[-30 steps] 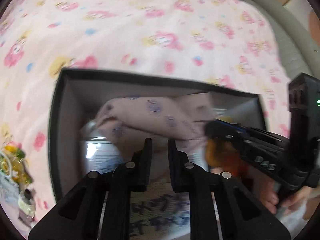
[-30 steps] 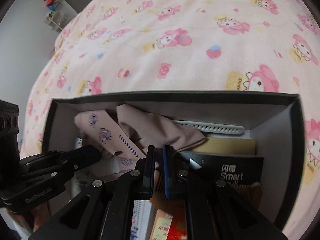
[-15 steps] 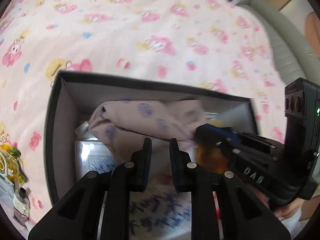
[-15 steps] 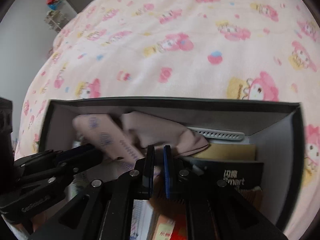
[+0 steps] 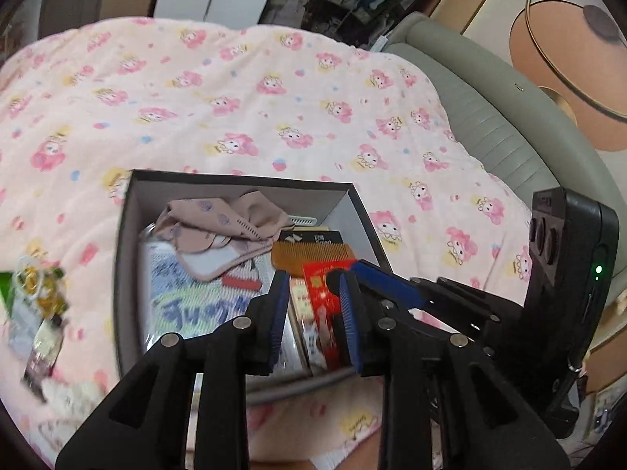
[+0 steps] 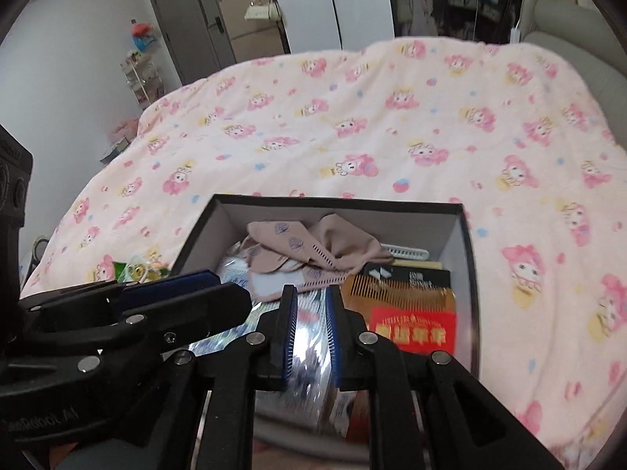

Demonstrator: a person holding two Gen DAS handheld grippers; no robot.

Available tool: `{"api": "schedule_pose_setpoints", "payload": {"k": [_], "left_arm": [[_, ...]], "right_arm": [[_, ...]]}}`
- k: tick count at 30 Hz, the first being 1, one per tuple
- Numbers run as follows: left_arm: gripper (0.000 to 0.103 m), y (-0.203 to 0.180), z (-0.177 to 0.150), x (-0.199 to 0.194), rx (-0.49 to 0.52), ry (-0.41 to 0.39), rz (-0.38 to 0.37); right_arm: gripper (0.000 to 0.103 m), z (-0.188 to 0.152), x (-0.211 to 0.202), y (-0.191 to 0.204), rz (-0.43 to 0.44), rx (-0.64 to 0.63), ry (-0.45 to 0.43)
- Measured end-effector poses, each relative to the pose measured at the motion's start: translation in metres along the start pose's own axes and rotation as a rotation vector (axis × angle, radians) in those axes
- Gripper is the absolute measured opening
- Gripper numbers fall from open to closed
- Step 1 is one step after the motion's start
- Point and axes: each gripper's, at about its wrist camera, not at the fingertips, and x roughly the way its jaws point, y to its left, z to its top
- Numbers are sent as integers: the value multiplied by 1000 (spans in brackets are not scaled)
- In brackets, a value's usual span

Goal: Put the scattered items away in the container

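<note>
Atop a bed [image 6: 352, 125] spread with a pink cartoon-print blanket [image 5: 243, 90], an open black box [image 5: 122, 235] with pale inner walls, already well filled: pinkish patterned cloth [image 5: 219, 223] bunched at the far end, a white comb-like piece [image 6: 407, 252] against the back wall, a brown comb [image 5: 313, 252] lying over a black card [image 6: 415, 276], a red packet with gold print [image 6: 413, 331] toward the near right corner, a shiny printed packet [image 5: 196, 297] along the left side. Above the near edge of the box, side by side, left gripper [image 5: 313, 309] and right gripper [image 6: 309, 333] — both angled down toward the contents, jaws of each parted and opening, blue pads bare, nothing pinched between them. Still outside the container, on the blanket just left of the box: a small heap of scattered items [image 5: 37, 297] — green and yellow wrappers, a white ring, a small dark bottle, blurred at the frame edge. Beyond the bed, a grey padded headboard [image 5: 497, 125], a wardrobe, a dark door [image 6: 184, 27].
</note>
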Motion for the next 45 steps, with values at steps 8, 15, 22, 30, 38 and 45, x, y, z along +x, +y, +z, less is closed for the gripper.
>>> {"api": "schedule_pose_setpoints", "payload": {"k": [8,15,22,30,38,45], "left_arm": [[26,-3,-38,-33,-59,-4,-29],[26,-7,-56,-63,-21,-9,-13],[26,19,-71,-98,-54,-63,40],[24,101,-94,-131,-250,-82,3],[24,185,-113,-149,-371,-95,126],[29,264,-124,-128,-515,-25,82]], "right_arm": [[25,-37,-44,-1,-53,48,-43],[25,-48,-75,17,-31,35,-90],[26,-51,-79,70,43,-52,-91],[25,-48,-47,142,123,-166,1],[25,-44,23,215,290,-221,127],[25,-54,85,236,282,-219,278]]}}
